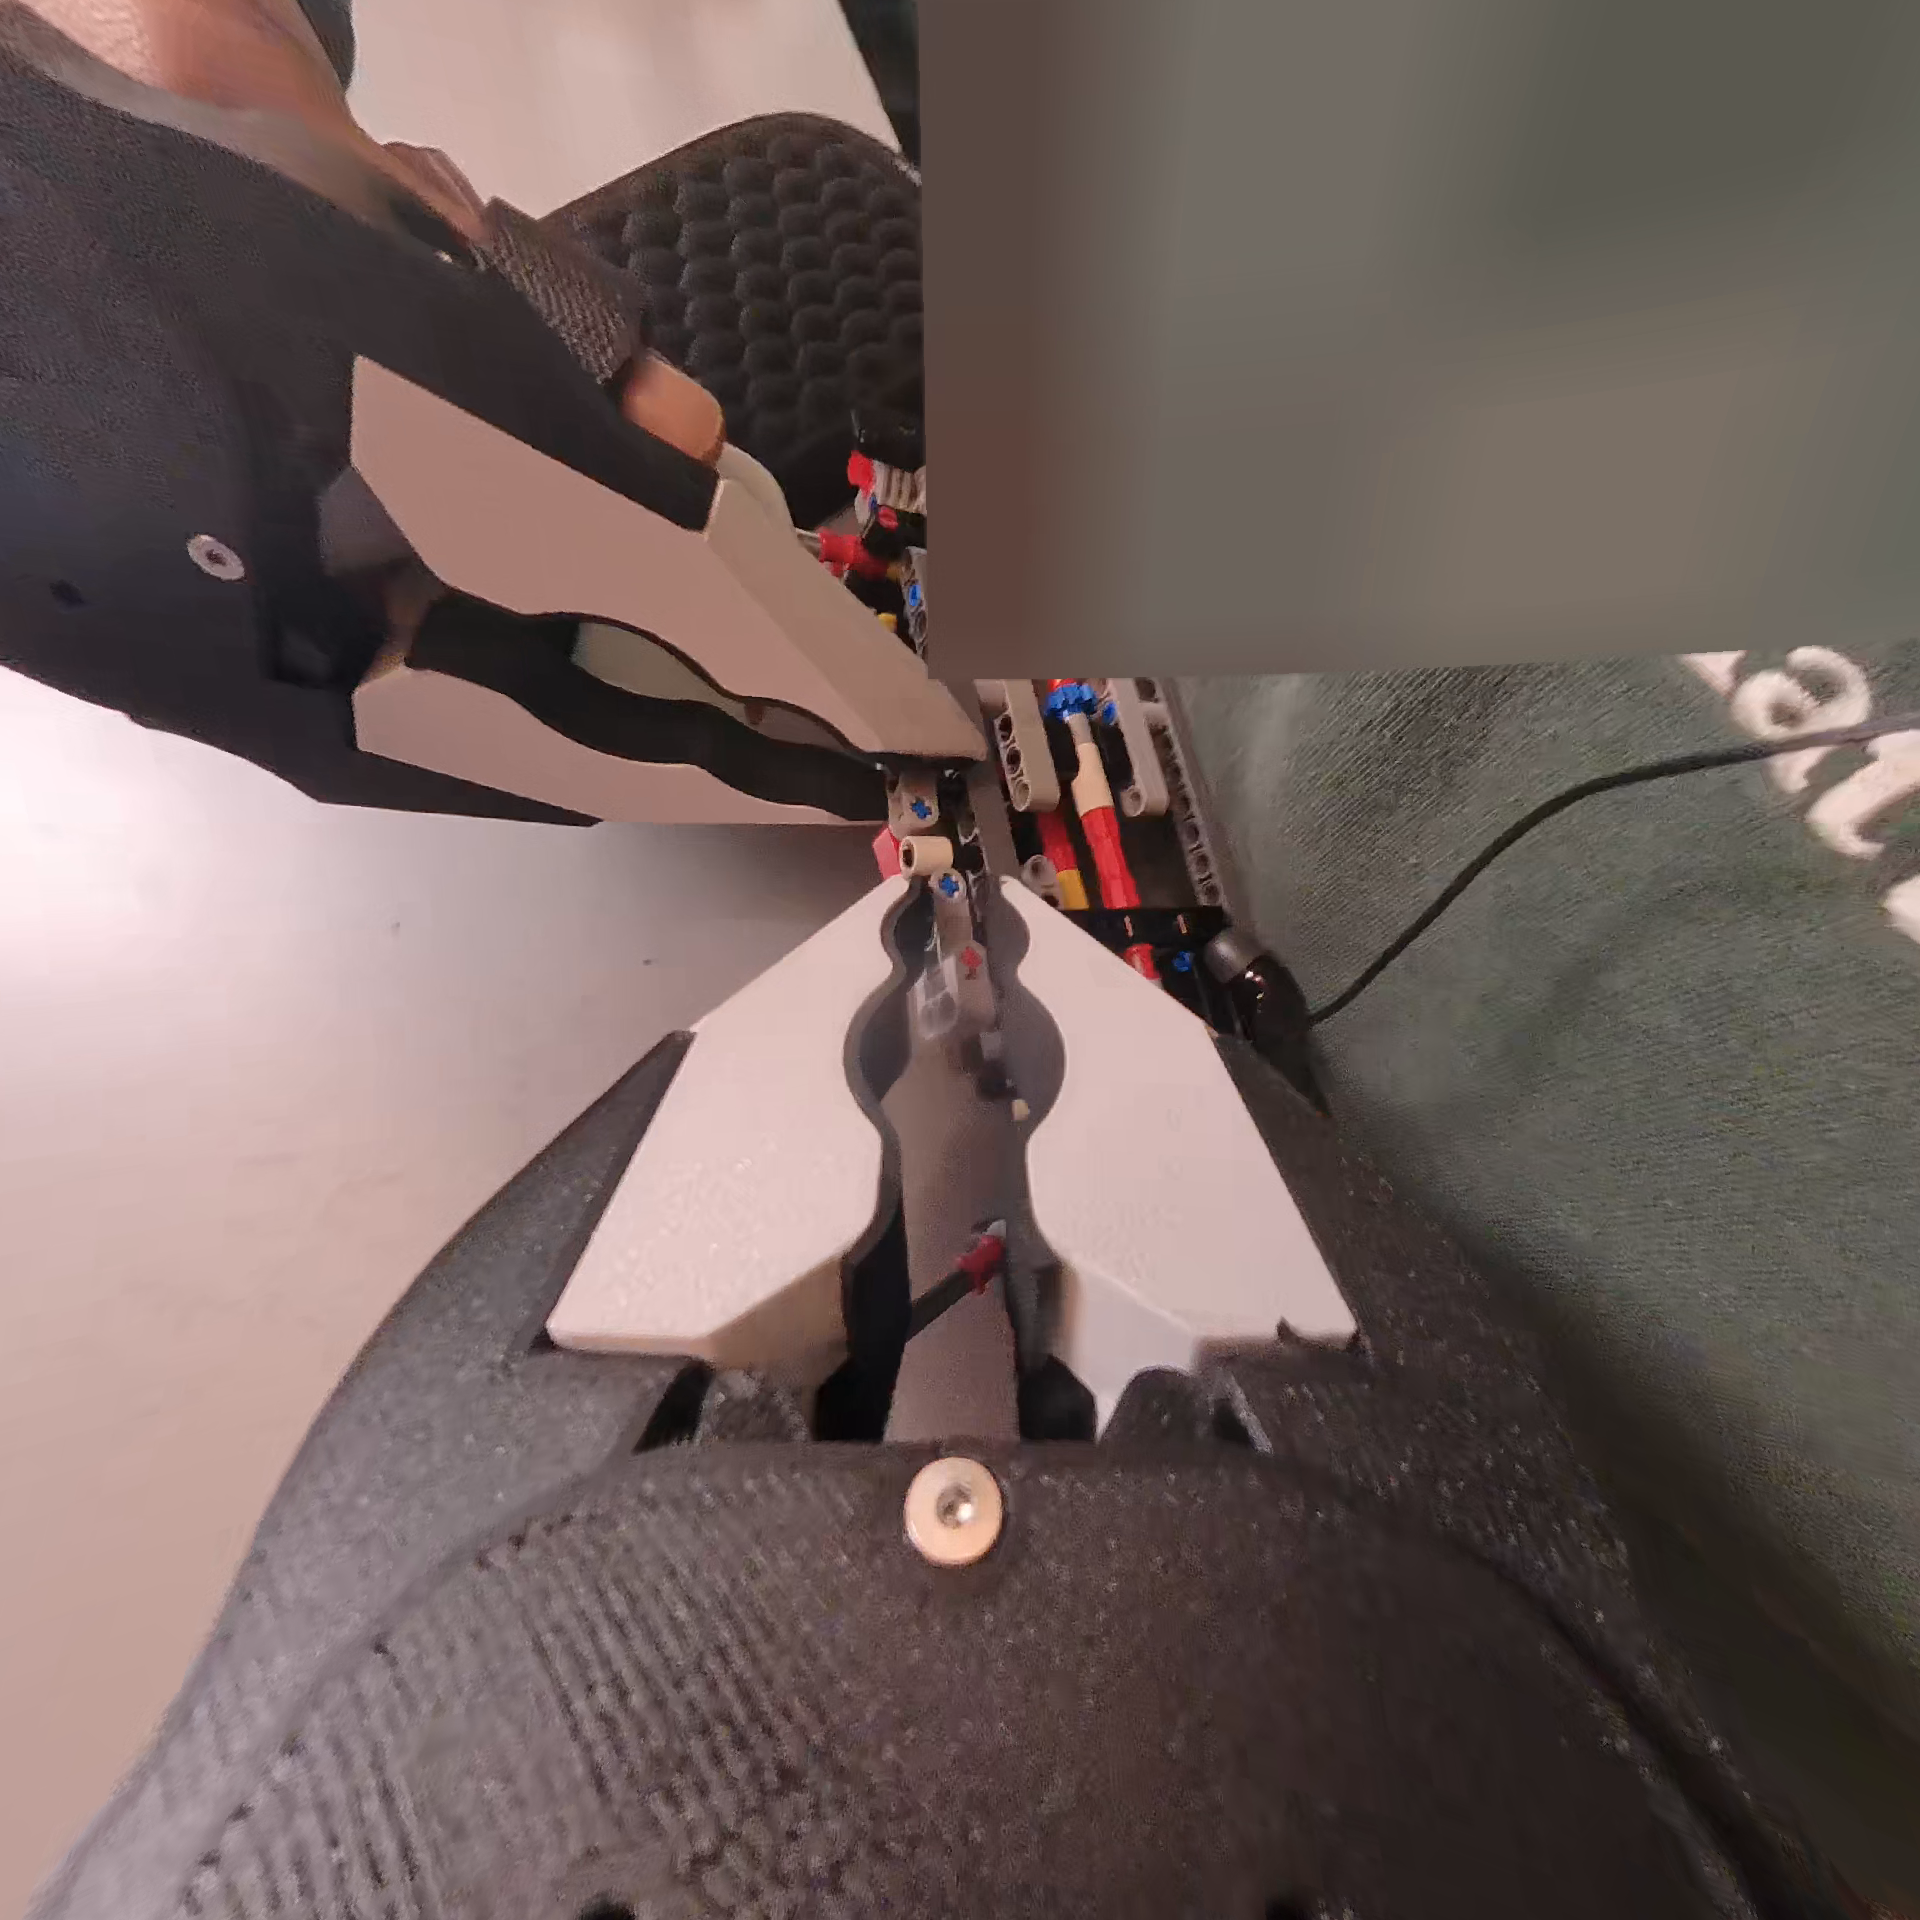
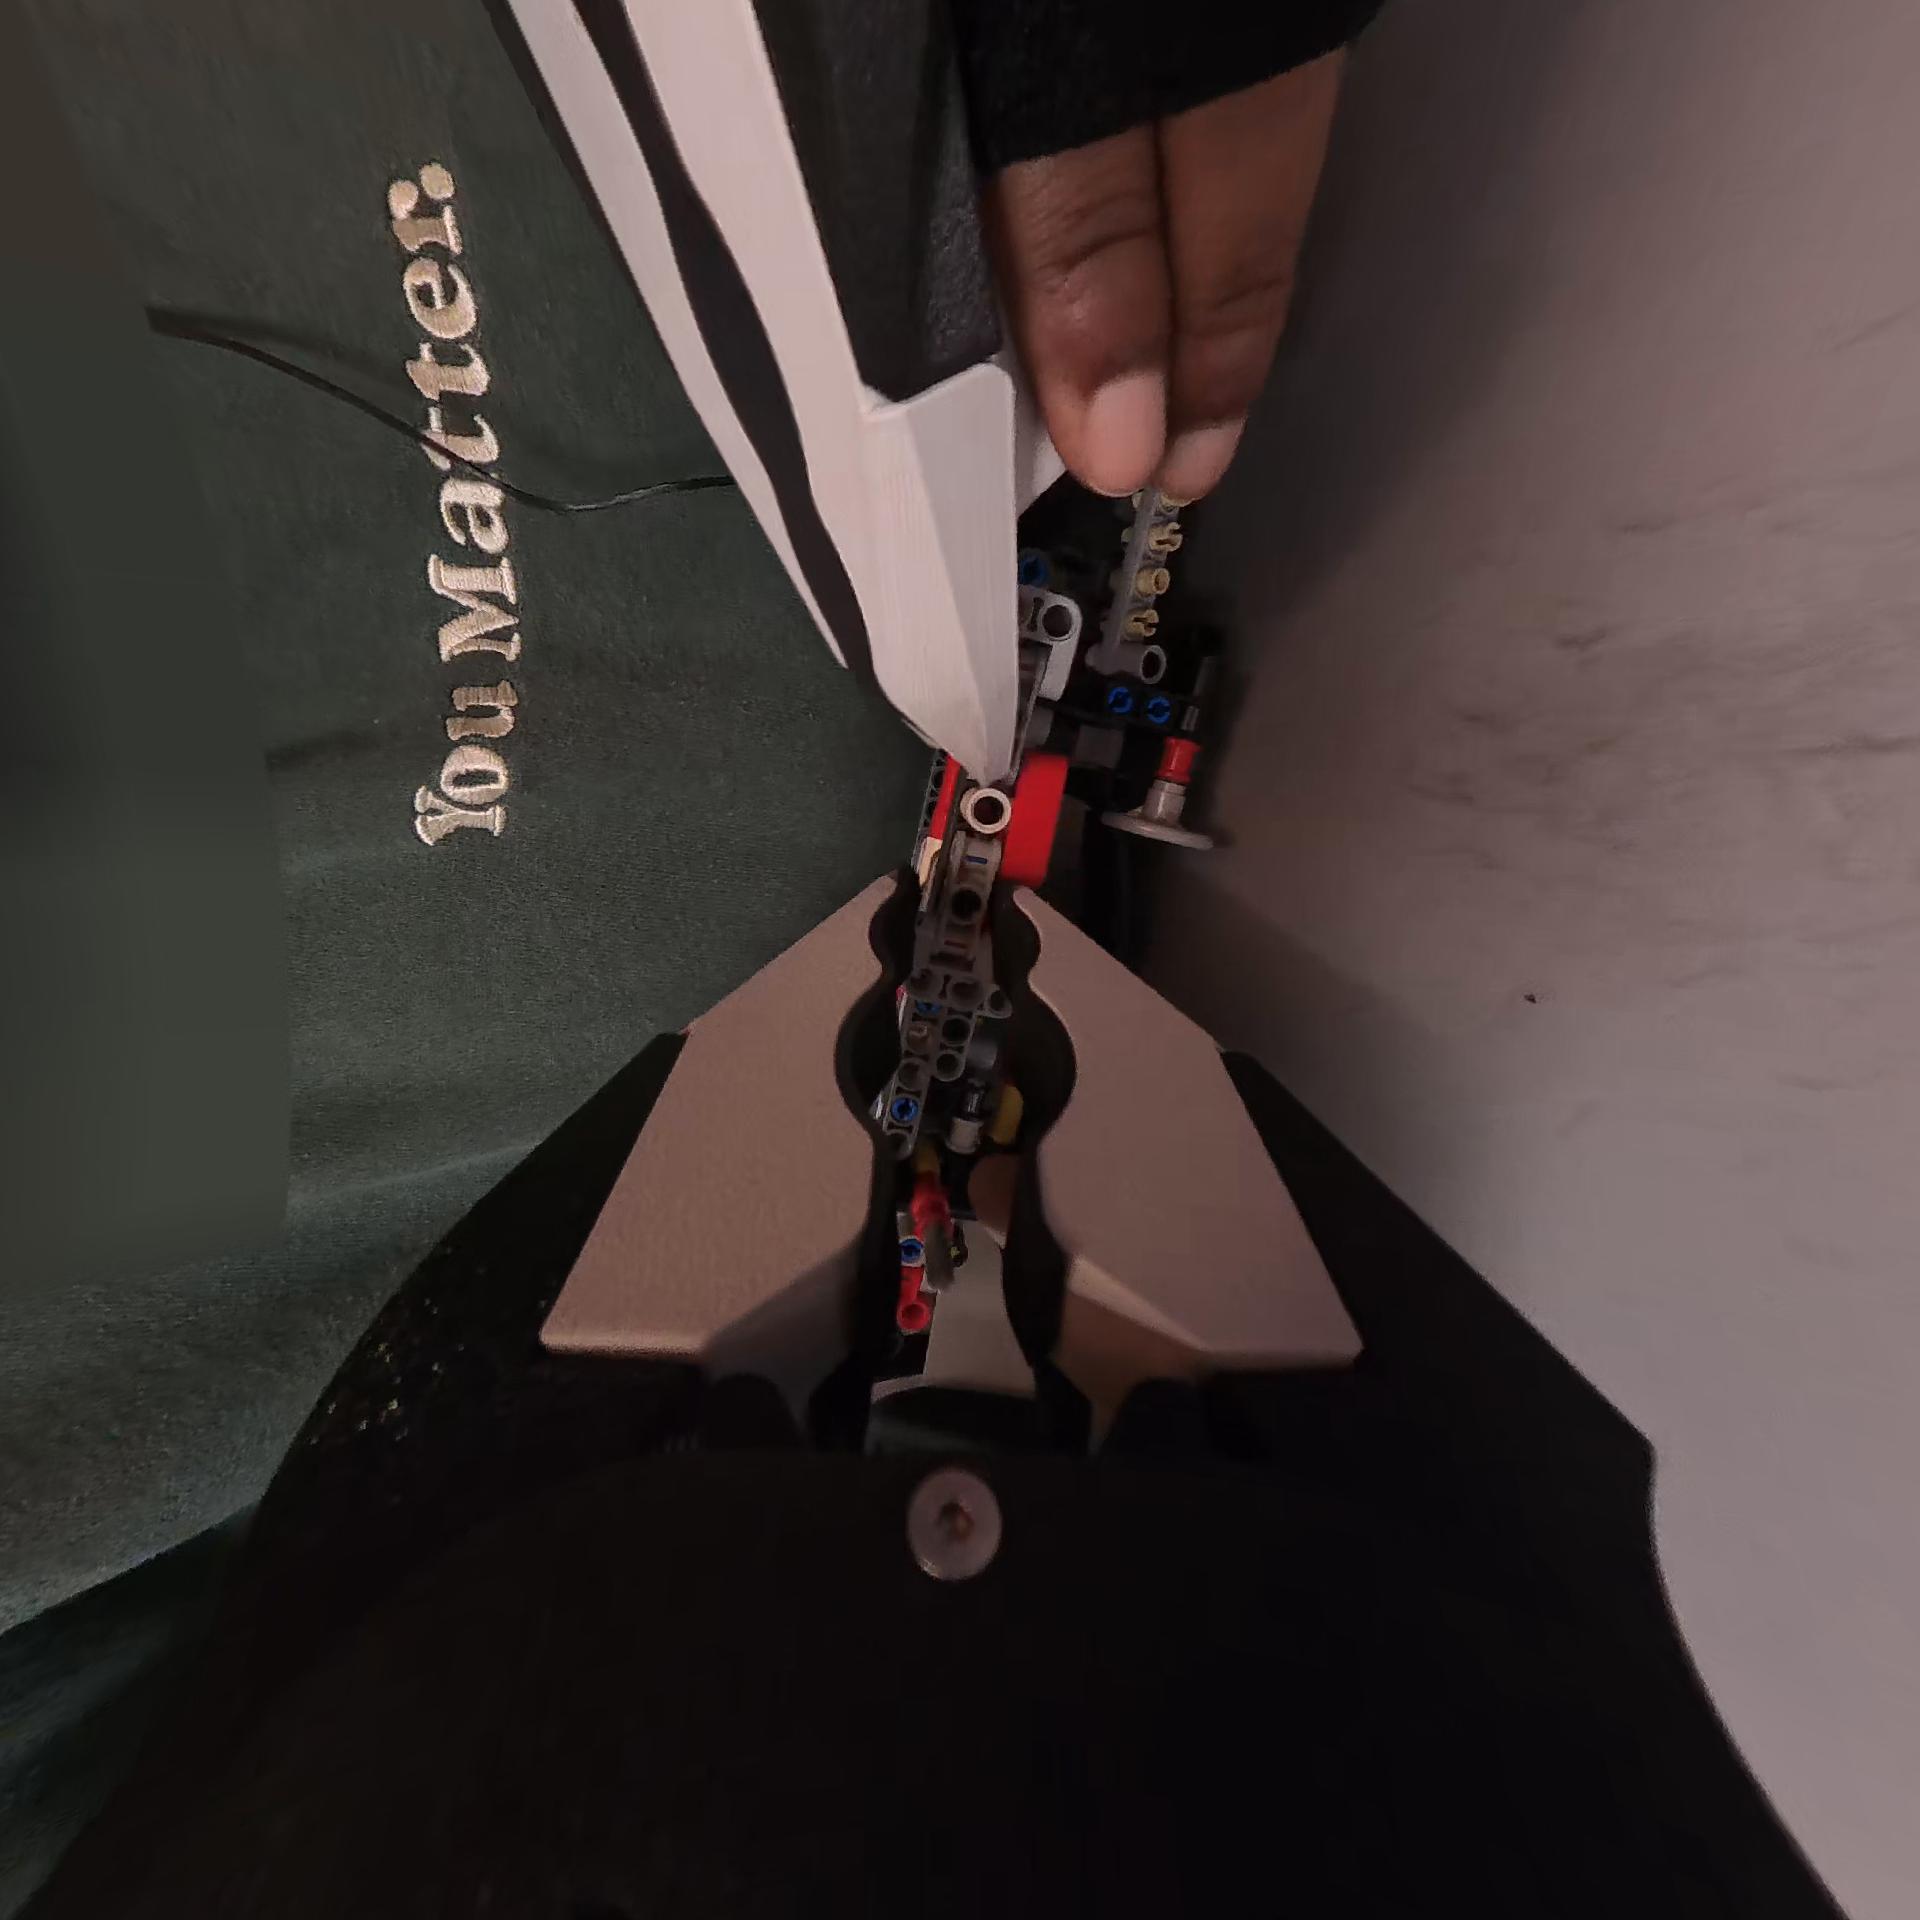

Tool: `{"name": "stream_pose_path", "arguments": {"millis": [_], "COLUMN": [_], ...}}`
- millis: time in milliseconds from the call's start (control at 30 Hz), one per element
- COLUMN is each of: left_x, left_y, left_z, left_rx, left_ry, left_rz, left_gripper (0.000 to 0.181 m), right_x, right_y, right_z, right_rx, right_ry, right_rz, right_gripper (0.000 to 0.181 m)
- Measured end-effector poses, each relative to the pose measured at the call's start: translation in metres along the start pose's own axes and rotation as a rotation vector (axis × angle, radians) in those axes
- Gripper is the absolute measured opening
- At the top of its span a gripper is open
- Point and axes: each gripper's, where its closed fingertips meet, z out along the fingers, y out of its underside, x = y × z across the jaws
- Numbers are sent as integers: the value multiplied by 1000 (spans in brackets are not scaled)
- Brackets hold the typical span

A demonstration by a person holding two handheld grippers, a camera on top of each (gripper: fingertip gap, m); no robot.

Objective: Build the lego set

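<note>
In the left wrist view, the right gripper [image 1: 914, 769] comes in from the upper left, its pale fingers tapering to a point that meets the lego assembly [image 1: 1081, 821] just ahead of the left gripper [image 1: 951, 894]. The left gripper's fingers are drawn close on a narrow grey beam [image 1: 940, 977] of the assembly, which runs lengthwise between them and points forward, away from the camera. Past the fingertips and to their right, the wider body of the build shows red and yellow rods lying along the same long axis, against a dark green garment [image 1: 1610, 1039] with a thin black cable [image 1: 1507, 842] across it.

In the right wrist view, the green garment [image 2: 312, 831] fills the left. The left gripper [image 2: 977, 769] descends from above, tip touching the assembly [image 2: 997, 831]. The right gripper [image 2: 956, 894] is clamped on a grey beam [image 2: 951, 997] running lengthwise between its fingers. Beyond and right of the tips, a hand [image 2: 1143, 312] pinches a thin grey strip [image 2: 1138, 582] on the build.
</note>
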Motion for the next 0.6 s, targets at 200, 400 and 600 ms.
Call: {"name": "stream_pose_path", "arguments": {"millis": [200,400,600], "left_x": [-2,-4,-1], "left_y": [-5,-5,-4], "left_z": [3,7,7], "left_rx": [35,11,-6], "left_ry": [25,-33,-36], "left_rz": [-45,13,5], "left_gripper": [18,7,7], "right_x": [1,0,0], "right_y": [-2,0,0], "right_z": [-1,0,3], "right_rx": [6,-3,-16], "right_ry": [-11,-25,-43], "right_rz": [2,-3,-5], "right_gripper": [12,13,13]}}
